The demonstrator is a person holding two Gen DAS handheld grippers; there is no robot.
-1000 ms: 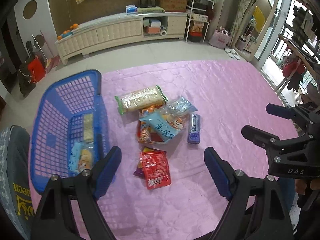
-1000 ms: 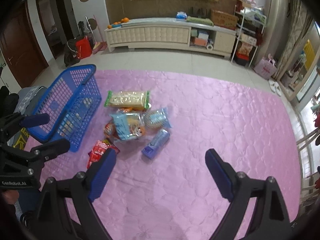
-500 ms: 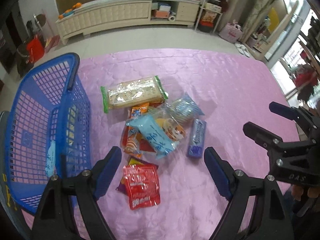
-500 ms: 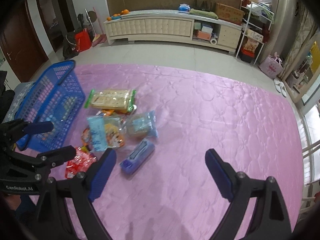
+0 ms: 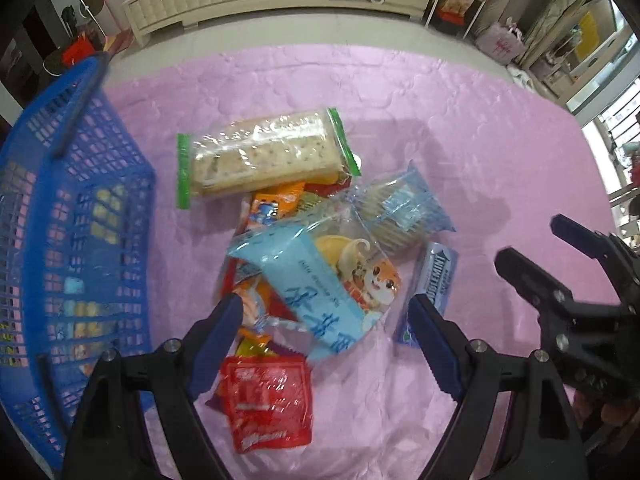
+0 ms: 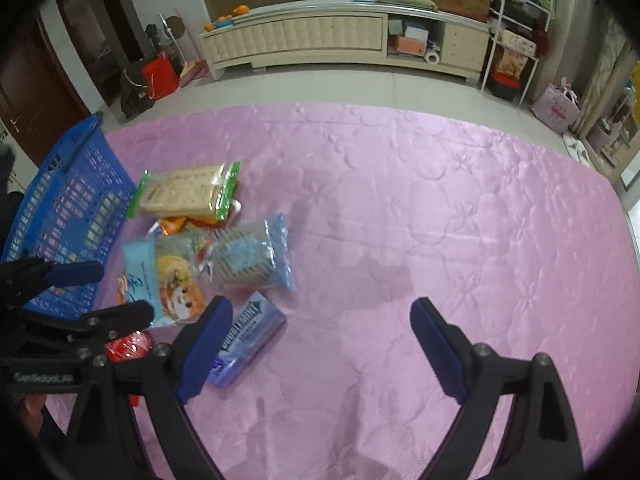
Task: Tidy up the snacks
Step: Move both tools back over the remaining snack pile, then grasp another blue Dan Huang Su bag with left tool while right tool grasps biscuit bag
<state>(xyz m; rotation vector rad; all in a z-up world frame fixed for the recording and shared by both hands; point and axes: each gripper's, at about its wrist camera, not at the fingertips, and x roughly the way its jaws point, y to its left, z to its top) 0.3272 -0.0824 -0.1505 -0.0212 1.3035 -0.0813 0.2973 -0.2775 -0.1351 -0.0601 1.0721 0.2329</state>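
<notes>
A heap of snack packs lies on a pink quilted cloth [image 5: 400,120]. Farthest is a green-edged cracker pack [image 5: 260,156] [image 6: 188,192]. Below it sit a light blue pack with a cartoon animal [image 5: 320,284] [image 6: 164,280], a blue wafer pack [image 5: 404,212] [image 6: 252,260], a purple gum box [image 5: 432,288] [image 6: 248,340] and a red pack [image 5: 268,404]. My left gripper [image 5: 326,340] hangs open above the light blue pack and the red pack, touching nothing. My right gripper [image 6: 320,344] is open over bare cloth, its left finger beside the gum box.
A blue plastic basket [image 5: 52,208] [image 6: 68,200] stands left of the heap with a few packs inside. Beyond the cloth lie tiled floor and a long cream cabinet [image 6: 320,36]. The right half of the cloth [image 6: 480,240] holds nothing.
Both grippers have come down and forward toward the heap, so the snacks look larger. The left one has turned more steeply down. Both sets of jaws kept the same width.
</notes>
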